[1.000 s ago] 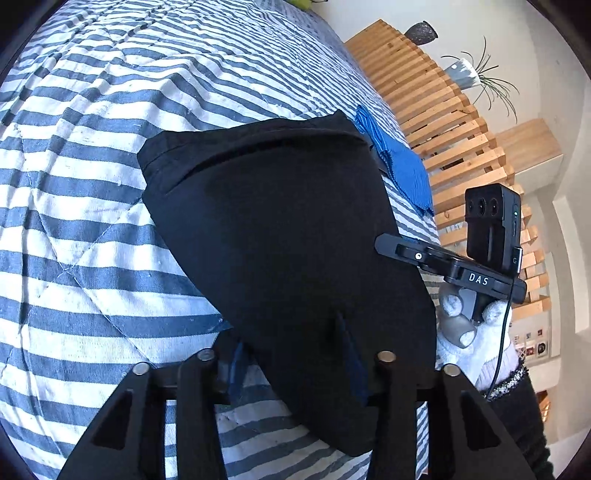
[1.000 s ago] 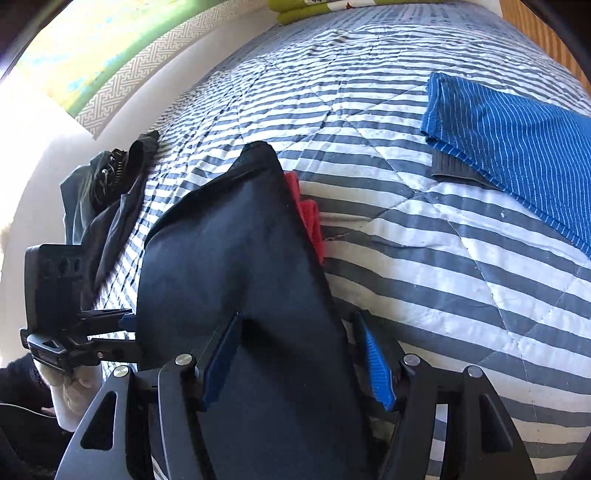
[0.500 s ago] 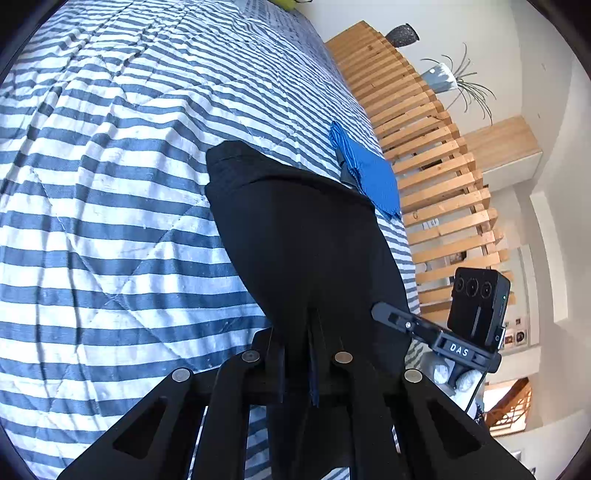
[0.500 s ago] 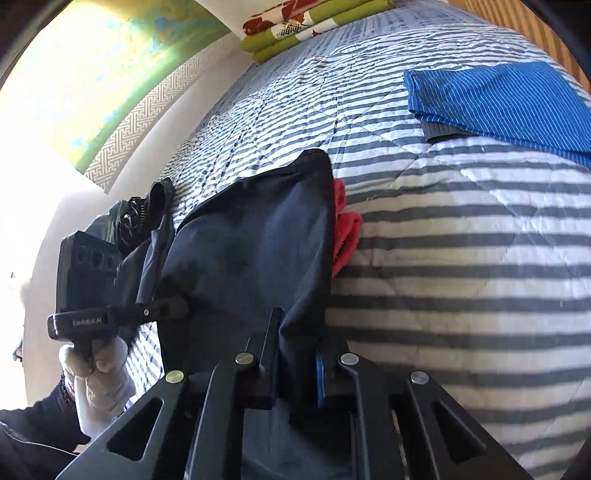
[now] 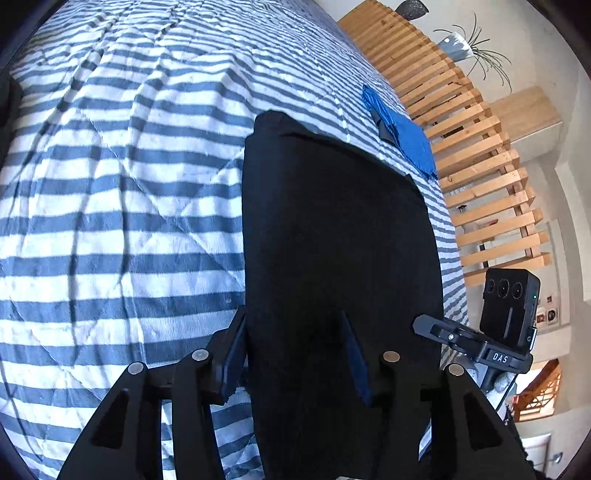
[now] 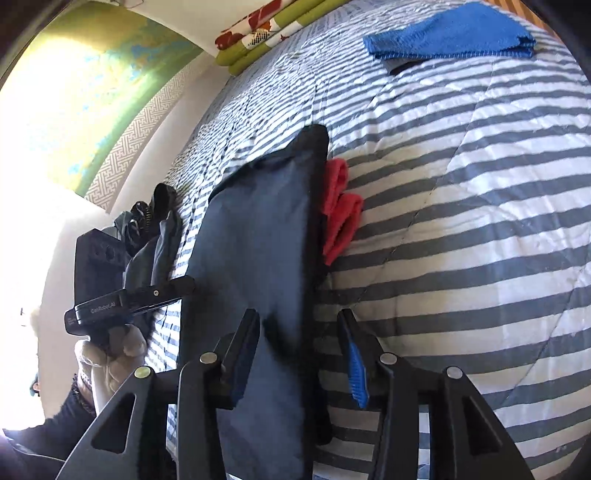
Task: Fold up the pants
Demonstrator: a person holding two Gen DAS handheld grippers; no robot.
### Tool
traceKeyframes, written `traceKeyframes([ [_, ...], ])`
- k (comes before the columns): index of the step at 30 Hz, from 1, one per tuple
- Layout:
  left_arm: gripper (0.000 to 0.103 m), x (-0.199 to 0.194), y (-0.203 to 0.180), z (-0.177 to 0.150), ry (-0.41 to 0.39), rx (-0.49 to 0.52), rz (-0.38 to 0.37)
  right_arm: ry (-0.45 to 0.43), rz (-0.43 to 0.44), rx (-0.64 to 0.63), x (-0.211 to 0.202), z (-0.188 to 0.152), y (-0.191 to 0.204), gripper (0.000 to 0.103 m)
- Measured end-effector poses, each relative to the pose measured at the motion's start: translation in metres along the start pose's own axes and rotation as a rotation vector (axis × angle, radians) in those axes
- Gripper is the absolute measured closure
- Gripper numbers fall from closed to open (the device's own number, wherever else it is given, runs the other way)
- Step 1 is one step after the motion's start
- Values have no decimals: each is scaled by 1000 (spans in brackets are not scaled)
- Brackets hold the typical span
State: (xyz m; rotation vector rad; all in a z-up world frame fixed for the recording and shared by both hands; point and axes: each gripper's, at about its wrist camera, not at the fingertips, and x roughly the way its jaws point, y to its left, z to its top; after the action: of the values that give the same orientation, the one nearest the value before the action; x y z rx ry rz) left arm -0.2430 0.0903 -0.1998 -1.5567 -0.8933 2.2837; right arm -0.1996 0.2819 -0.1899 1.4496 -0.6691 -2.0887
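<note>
The dark pants (image 5: 340, 229) lie folded on the striped bed (image 5: 122, 192), long side pointing away. Both the left gripper (image 5: 293, 354) and right gripper (image 6: 301, 354) have fingers spread wide, each over a near corner.

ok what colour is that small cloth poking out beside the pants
Red cloth, clearest in the right wrist view, right of the dark pants.

Pants (image 6: 258, 236) lie on the bed (image 6: 461, 221); a cloth (image 6: 341, 206) lies just right of them, a towel (image 6: 447, 35) far right.
</note>
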Motion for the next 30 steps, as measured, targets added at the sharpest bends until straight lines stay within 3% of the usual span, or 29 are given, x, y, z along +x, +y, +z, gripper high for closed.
traceKeyframes([
  [3, 84, 4, -7, -3, -14, 39, 2, 4, 8, -25, 16, -4, 7, 62],
  [5, 88, 4, -14, 0, -22, 47, 9, 27, 44, -11, 24, -2, 12, 83],
  [7, 92, 3, -24, 7, -32, 68, 4, 17, 40, -1, 25, 0, 16, 89],
  [13, 94, -4, -71, 33, -81, 132, -63, -79, -36, -93, -10, 14, 37, 94],
  [20, 94, 17, -153, 104, -169, 244, -116, -217, -158, -196, -84, 64, 33, 94],
  [25, 94, 59, -207, 168, -232, 278, -141, -297, -262, -235, -123, 128, 16, 94],
  [30, 94, 125, -248, 234, -259, 278, -141, -328, -358, -265, -139, 188, -15, 94],
])
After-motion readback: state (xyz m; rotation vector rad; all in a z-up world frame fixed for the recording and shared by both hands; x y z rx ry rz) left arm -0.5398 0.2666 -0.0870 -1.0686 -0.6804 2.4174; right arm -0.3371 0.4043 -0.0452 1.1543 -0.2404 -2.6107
